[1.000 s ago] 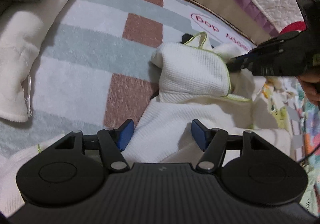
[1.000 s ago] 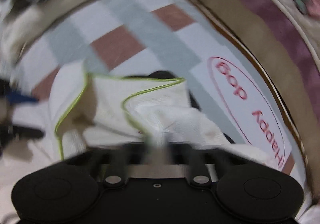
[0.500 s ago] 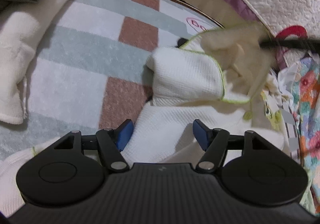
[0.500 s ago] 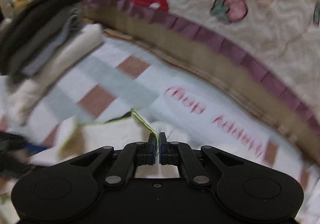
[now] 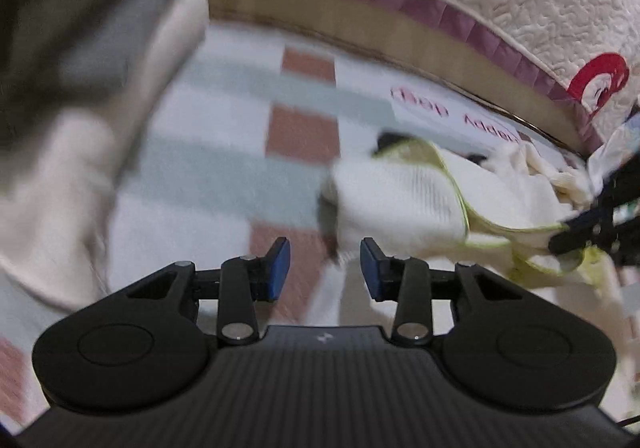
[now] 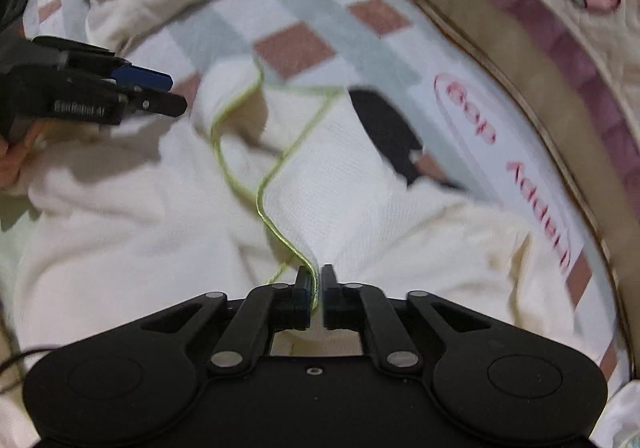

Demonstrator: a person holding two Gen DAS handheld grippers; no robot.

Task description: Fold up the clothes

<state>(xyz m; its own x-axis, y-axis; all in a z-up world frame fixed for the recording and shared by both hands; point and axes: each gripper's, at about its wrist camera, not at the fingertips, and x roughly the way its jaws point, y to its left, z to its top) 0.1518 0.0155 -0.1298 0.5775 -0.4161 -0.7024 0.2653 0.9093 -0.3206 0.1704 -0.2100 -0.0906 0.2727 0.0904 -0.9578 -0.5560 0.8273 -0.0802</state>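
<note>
Motion blur smears the folded pile, perhaps dark and grey knits.

cream waffle garment, green-trimmed, rumpled on checked mat

Both cameras sit on the grippers and look steeply down at close range — each sees the white garment and the checked mat.
</note>
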